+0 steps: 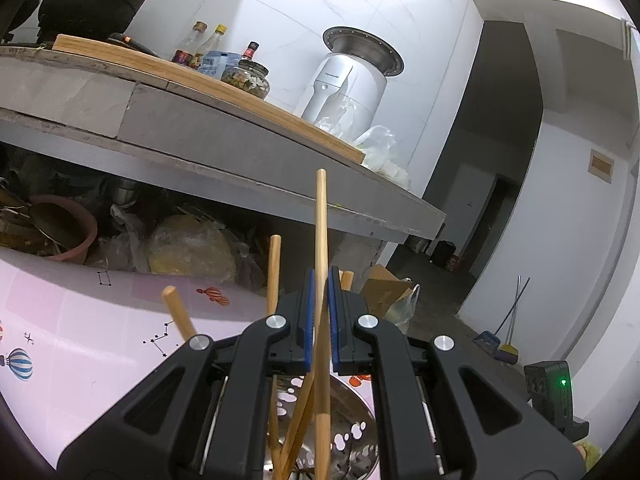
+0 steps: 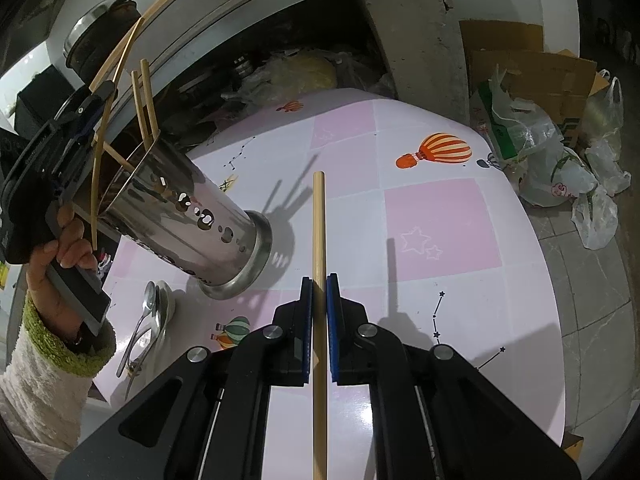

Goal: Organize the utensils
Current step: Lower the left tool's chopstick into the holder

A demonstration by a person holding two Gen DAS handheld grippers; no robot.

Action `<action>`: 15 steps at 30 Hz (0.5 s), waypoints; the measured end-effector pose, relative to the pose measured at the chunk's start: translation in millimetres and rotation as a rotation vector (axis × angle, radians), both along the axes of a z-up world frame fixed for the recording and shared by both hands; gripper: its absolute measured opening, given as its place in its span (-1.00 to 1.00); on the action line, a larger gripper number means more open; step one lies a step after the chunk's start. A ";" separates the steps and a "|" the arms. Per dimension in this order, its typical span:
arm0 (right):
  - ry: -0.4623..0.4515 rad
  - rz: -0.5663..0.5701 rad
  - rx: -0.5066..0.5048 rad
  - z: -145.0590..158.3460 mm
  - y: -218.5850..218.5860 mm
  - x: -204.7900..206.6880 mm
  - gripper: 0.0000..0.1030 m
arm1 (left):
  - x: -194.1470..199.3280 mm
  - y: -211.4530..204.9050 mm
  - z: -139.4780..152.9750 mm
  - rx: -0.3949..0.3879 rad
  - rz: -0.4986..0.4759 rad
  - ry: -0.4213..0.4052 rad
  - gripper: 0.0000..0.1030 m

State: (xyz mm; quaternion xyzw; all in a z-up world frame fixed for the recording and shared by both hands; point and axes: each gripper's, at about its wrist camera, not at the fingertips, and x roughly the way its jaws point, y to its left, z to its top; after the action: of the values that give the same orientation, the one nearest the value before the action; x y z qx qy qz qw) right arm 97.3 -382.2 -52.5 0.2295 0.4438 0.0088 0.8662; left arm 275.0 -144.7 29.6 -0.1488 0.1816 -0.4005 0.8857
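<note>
Left wrist view: left gripper (image 1: 320, 312) clamped on bamboo chopstick (image 1: 321, 216), upright, lower end inside perforated steel holder (image 1: 352, 440) among other chopsticks, on pink table (image 1: 80, 320).

Right wrist view: right gripper (image 2: 319, 308) pinching second chopstick (image 2: 319, 220) above table; holder stands left; spoons (image 2: 150, 320) lie beside its base.

A shiny, polished steel utensil holder (image 2: 188, 220) with punched holes stands on a glossy, smooth pink and white table cover (image 2: 440, 220). Pale, matt wooden chopsticks (image 2: 144, 96) lean inside it. Two bright metal spoons (image 2: 150, 320) lie near left. The right gripper (image 2: 319, 288) is matt black plastic with blue pads. A fluffy cream sleeve (image 2: 40, 380) has a green fuzzy cuff
</note>
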 end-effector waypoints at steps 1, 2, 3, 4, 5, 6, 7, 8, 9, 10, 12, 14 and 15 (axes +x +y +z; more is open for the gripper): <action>0.001 0.000 0.001 0.0 0.2 0.3 -0.86 | 1.5 0.7 -0.1 -0.002 0.000 0.005 -0.89; 0.001 0.001 0.001 0.2 0.1 0.6 -0.86 | 2.8 1.7 0.6 -0.008 0.003 0.007 -0.89; 0.000 0.002 0.000 0.7 0.4 0.5 -0.86 | 4.0 3.0 2.1 -0.020 0.003 0.009 -0.89; 0.000 0.002 0.000 0.6 0.1 0.4 -0.86 | 5.0 3.4 4.0 -0.030 0.003 0.010 -0.89; 0.000 0.002 0.000 0.5 0.1 0.2 -0.86 | 5.4 3.7 6.0 -0.039 0.002 0.007 -0.89; 0.002 0.002 -0.001 0.3 0.1 0.4 -0.86 | 6.4 3.8 9.7 -0.054 0.002 -0.001 -0.89; 0.003 0.001 0.001 -0.1 -0.4 0.5 -0.86 | 7.5 3.5 12.5 -0.066 0.002 -0.006 -0.89; 0.004 0.001 0.003 -0.5 -0.6 0.5 -0.86 | 8.4 2.7 15.0 -0.077 0.003 -0.010 -0.89; 0.005 0.001 0.007 -1.0 -1.0 0.6 -0.86 | 9.7 2.5 17.0 -0.088 0.005 -0.013 -0.89; 0.005 0.002 0.009 -1.5 -1.4 0.7 -0.86 | 11.7 2.1 19.4 -0.104 0.008 -0.019 -0.89; 0.008 0.002 0.007 -2.1 -1.6 1.0 -0.86 | 15.3 1.1 21.8 -0.123 0.017 -0.023 -0.89; 0.010 0.002 0.008 -3.3 -2.2 1.0 -0.86 | 18.7 -0.1 22.5 -0.137 0.025 -0.021 -0.89; 0.012 0.002 0.009 -3.7 -2.4 1.3 -0.86 | 20.3 -0.4 22.0 -0.142 0.029 -0.017 -0.89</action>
State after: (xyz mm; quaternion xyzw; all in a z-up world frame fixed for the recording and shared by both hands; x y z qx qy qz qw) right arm 98.6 -384.6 -56.3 0.2329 0.4490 0.0104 0.8626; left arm 295.3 -145.1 51.6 -0.2103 0.1430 -0.4008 0.8802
